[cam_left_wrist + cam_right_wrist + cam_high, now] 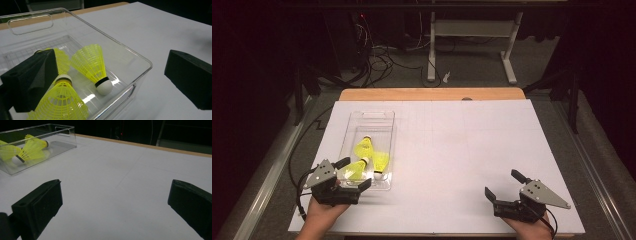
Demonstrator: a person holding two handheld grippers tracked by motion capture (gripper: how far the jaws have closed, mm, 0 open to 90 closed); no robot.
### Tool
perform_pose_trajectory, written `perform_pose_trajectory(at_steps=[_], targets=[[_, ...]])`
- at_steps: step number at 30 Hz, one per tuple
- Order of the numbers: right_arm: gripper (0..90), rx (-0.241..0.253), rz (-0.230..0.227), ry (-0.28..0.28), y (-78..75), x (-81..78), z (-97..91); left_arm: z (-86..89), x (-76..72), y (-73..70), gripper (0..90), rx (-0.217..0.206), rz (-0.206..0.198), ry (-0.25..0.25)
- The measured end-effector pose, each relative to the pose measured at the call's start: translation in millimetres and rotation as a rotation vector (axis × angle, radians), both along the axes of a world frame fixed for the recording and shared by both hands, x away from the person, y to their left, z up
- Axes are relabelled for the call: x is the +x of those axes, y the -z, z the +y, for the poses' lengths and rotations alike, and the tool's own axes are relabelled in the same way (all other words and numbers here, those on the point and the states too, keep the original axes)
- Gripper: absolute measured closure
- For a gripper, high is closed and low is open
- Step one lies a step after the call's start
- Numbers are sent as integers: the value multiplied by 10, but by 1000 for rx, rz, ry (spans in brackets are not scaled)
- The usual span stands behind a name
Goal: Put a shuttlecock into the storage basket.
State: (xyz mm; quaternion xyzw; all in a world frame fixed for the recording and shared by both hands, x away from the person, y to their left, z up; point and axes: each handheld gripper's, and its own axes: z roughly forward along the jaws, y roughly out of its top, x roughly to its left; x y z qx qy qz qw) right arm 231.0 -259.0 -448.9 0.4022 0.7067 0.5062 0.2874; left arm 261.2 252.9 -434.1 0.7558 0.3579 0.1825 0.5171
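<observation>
Left hand-held gripper (355,173) sat at the near end of the clear plastic bin (362,116), jaws spread wide and straddling the bin's near right corner: one jaw inside over the shuttlecocks, the other outside above the white surface (472,150). Nothing was gripped. Judging by the pose, it was lined up either to take the nearest yellow shuttlecock (61,102) or had just let it go; can't tell which.

Three yellow shuttlecocks were in the bin, all lying on their sides. The nearest one lay with its cork toward the far end, right beside the inner jaw. The second shuttlecock (91,63) lay cork-down toward the near wall, skirt fanned up. The third shuttlecock (364,146) lay further back, partly hidden behind the jaw in the left gripper view.

Right hand-held gripper (502,186) was parked at the near right of the surface, well apart from the bin, jaws wide, empty. Probably idle to keep clear of the left's work.
</observation>
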Motion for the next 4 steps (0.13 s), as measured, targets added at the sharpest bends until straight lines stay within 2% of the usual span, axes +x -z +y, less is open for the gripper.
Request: perform_pose_trajectory(at_steps=[4], targets=[[1,9,-6,3,-12,-5,-16,11,-10,-9,1,-10,-6,-4]])
